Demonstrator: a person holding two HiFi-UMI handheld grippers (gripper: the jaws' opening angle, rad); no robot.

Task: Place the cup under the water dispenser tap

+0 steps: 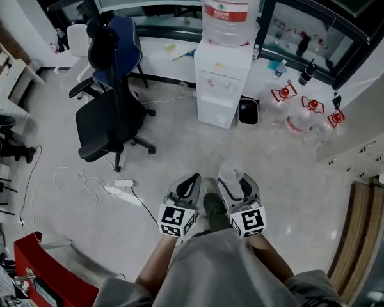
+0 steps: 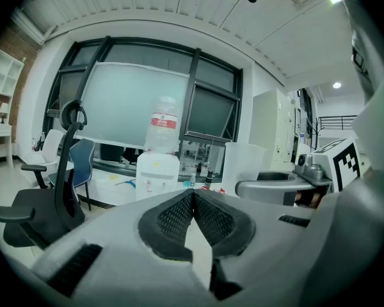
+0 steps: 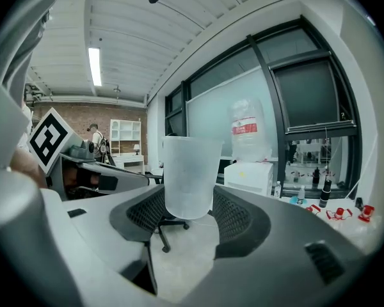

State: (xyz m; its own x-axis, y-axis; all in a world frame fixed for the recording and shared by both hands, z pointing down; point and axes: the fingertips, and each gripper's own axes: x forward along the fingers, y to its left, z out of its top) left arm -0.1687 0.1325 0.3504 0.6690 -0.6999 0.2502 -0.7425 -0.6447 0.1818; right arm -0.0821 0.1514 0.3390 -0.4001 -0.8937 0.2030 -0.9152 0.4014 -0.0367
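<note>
Now the right gripper (image 3: 189,197) is clasping the upright translucent plastic cup (image 3: 191,168), the white bottle-topped water dispenser (image 3: 248,174) standing well ahead.

Black office chair (image 1: 109,123) stands upright on the floor (image 1: 179,139), left of centre. Blue chair (image 1: 126,36) and white chair (image 1: 79,40) are behind it. White power strip (image 1: 123,184) with loose cables (image 1: 73,178) lies near the black chair's base. Black bin (image 1: 248,111) on the floor. Clear jugs (image 1: 301,117) with red handles clustered at right. Red object (image 1: 48,270), lower left, unidentified.
</note>
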